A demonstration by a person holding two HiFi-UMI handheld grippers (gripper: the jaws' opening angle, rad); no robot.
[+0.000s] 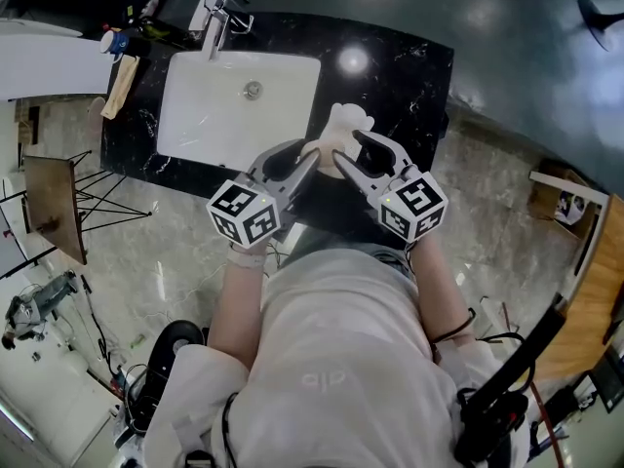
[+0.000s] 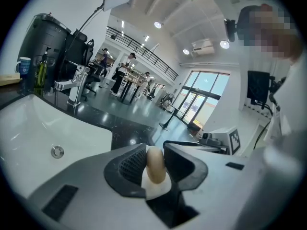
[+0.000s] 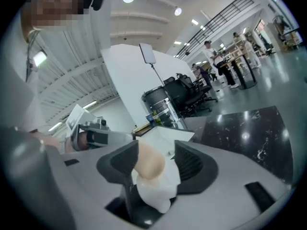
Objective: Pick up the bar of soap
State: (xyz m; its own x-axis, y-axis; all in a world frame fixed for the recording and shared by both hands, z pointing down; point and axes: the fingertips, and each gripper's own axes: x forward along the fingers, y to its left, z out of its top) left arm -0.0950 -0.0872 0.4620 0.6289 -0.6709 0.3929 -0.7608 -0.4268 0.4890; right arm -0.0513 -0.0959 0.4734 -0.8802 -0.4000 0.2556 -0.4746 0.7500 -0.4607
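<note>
A beige bar of soap (image 1: 325,150) hangs over the front edge of the black counter (image 1: 405,76), just in front of a white soap dish (image 1: 348,125). My left gripper (image 1: 310,157) comes in from the left and is shut on the soap (image 2: 156,164), with both pads against its sides. From the right, my right gripper (image 1: 342,160) also has the soap (image 3: 147,164) between its jaws. It stands open: the soap leans on one pad and a gap shows at the other. White dish material (image 3: 157,191) shows under the soap.
A white sink basin (image 1: 239,105) with a chrome faucet (image 1: 216,18) is set into the counter left of the grippers. A mug and bottles (image 1: 117,42) stand at the far left corner. A wooden stool (image 1: 54,208) stands on the floor to the left.
</note>
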